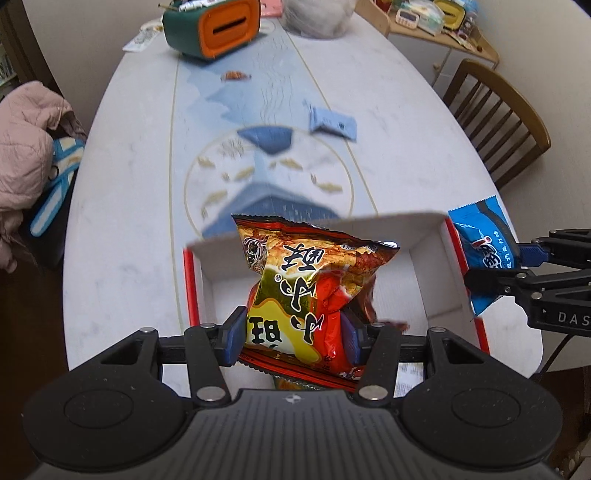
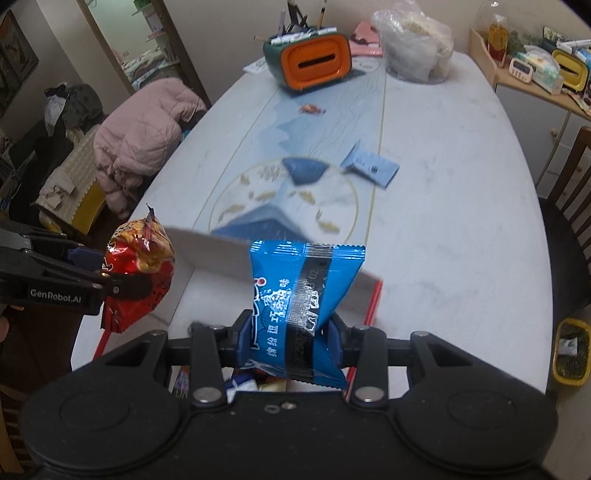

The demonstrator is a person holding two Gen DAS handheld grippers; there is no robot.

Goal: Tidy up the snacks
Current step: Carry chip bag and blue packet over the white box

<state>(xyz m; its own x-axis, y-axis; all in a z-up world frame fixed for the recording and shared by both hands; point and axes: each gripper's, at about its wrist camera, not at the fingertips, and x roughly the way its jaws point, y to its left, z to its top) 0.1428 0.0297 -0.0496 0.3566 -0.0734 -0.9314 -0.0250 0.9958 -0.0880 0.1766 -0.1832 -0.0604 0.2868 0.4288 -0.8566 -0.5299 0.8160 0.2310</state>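
A red and gold snack bag (image 1: 314, 288) is held between the blue pads of the left hand-held gripper (image 1: 295, 332), which is clenched on its lower part; the bag is lifted in the air above a white cardboard box (image 1: 417, 258) with red outer sides. A blue snack packet (image 2: 303, 302) is gripped in the same way by the right hand-held gripper (image 2: 288, 336) — its pads are pressed on the lower half of the packet, and the packet is also kept above the box, near the right wall. In the left wrist view the blue packet is seen at the right edge, just beside the box. In the right wrist view some small wrapped items are seen low in the box, but they are too hidden to be named.

The box is placed on the near end of the counter (image 1: 122, 221), which is covered by a pale cloth with a blue mountain print. Further away on the counter a light blue flat packet (image 1: 332, 123) and a small brown wrapped sweet (image 1: 234, 75) are lying well apart — behind them a green and orange holder (image 1: 218, 26) and a clear plastic bag (image 2: 413, 44) are standing. A wooden chair (image 1: 498, 118) is placed at the right side, and a pink jacket (image 2: 144, 136) is laid at the left.
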